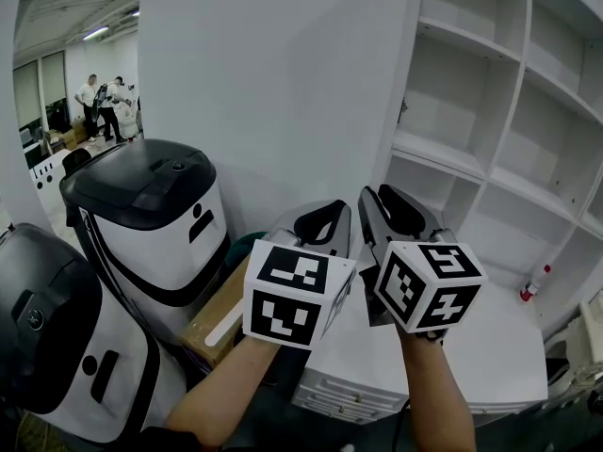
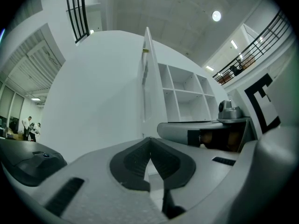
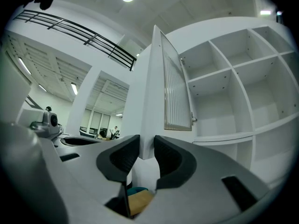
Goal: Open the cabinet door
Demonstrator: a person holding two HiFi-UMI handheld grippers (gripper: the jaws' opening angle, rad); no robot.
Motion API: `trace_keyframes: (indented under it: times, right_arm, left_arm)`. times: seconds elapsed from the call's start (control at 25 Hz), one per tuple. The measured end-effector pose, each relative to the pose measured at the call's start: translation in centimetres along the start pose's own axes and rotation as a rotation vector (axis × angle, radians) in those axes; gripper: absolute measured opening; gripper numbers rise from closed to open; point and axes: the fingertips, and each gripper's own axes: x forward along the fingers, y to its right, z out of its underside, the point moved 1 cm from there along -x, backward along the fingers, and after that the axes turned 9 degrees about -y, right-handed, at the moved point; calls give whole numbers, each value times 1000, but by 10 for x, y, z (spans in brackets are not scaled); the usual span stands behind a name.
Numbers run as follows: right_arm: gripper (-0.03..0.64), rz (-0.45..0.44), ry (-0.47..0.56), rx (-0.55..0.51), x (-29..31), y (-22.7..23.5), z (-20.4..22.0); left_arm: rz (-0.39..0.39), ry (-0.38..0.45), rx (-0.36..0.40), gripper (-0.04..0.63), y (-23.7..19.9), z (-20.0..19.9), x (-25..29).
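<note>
The white cabinet door [image 1: 283, 92] stands swung wide, edge-on to me, and the bare shelves [image 1: 490, 92] behind it are exposed. In the right gripper view the door [image 3: 156, 92] shows a ribbed panel [image 3: 176, 92] and a small handle [image 3: 193, 119]. My right gripper [image 1: 382, 201] is open, and the door's lower edge sits in the gap between its pads [image 3: 146, 146]; I see no firm press on it. Just to its left, my left gripper [image 1: 325, 210] is shut on nothing, its tips meeting [image 2: 149, 141] in front of the door's flat face [image 2: 98, 92].
Two white-and-black machines [image 1: 151, 215] [image 1: 57, 337] stand at the left, with a cardboard box [image 1: 221, 309] beside them. A white counter [image 1: 471, 347] lies below the shelves, with a small red-capped bottle [image 1: 530, 285] on it. People [image 1: 99, 102] stand far off at the left.
</note>
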Motion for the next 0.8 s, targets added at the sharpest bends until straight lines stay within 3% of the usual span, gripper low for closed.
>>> trace_keyframes:
  times: [0.36,0.8]
  right_arm:
    - [88,9,-19,3,-17,0,7]
    - [58,137,-71,35,-54,41,42]
  left_arm:
    - [57,-18,0,12,20,11,4]
    - [147,-29,-16,12,58,22,24]
